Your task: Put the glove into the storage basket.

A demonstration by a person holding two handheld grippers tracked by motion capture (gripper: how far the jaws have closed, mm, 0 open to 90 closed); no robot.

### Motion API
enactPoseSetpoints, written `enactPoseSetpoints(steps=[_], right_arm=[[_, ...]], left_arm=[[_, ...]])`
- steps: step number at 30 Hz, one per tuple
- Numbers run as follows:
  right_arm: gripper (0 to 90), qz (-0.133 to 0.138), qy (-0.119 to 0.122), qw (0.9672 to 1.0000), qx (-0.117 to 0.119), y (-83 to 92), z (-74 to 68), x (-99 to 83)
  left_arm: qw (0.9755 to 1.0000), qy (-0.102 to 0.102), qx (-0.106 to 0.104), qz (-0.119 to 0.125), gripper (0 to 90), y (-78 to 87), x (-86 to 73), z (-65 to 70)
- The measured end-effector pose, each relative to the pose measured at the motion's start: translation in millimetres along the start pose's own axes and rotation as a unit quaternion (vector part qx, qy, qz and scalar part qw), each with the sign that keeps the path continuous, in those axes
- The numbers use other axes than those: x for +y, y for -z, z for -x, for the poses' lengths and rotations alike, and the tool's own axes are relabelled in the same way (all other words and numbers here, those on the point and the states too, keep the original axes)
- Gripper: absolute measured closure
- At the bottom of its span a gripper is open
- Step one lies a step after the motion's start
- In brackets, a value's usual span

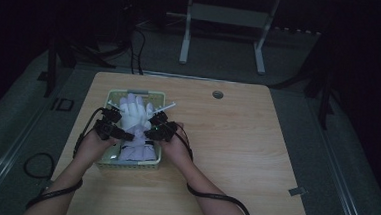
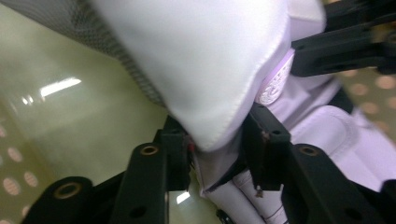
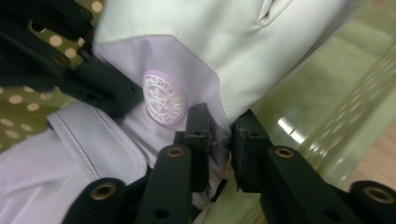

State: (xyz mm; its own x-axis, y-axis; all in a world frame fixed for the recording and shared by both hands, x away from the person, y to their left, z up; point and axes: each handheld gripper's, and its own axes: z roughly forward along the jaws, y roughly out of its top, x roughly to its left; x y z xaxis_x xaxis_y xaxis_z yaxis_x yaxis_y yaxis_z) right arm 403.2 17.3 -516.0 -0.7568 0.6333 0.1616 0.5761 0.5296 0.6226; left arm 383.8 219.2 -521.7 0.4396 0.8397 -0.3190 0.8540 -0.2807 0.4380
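Observation:
A padded glove (image 1: 135, 115) with white fingers and a lilac cuff lies lengthwise in a pale green plastic basket (image 1: 106, 163) on the left part of the table. My left gripper (image 1: 122, 134) comes in from the glove's left and my right gripper (image 1: 147, 132) from its right. In the left gripper view the left gripper (image 2: 217, 149) pinches a white seamed edge of the glove (image 2: 205, 70). In the right gripper view the right gripper (image 3: 220, 140) grips the glove (image 3: 196, 42) beside its round lilac badge (image 3: 163, 99). Each gripper view shows the other gripper beyond the glove.
The basket's glossy green wall (image 2: 70, 116) lies close under the left gripper, and its rim (image 3: 327, 102) runs right of the right gripper. The wooden table (image 1: 236, 150) has a round cable hole (image 1: 218, 94) at the back. A white desk frame (image 1: 184, 47) stands beyond it.

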Motion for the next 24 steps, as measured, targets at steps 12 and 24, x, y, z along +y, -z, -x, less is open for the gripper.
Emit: enactPoseSetpoints(steps=[12, 24], right_arm=[[44.0, 0.070, 0.015, 0.9969, 0.031, 24.9, 5.0, 3.8], [23.2, 0.116, 0.031, 0.9898, 0.077, 52.1, 21.3, -10.8]], left_arm=[[0.9883, -0.027, 0.149, 0.017, 9.3, -3.2, 2.8, 12.0], [0.9829, -0.031, 0.081, 0.162, 0.0, 40.3, -17.0, 37.6]])
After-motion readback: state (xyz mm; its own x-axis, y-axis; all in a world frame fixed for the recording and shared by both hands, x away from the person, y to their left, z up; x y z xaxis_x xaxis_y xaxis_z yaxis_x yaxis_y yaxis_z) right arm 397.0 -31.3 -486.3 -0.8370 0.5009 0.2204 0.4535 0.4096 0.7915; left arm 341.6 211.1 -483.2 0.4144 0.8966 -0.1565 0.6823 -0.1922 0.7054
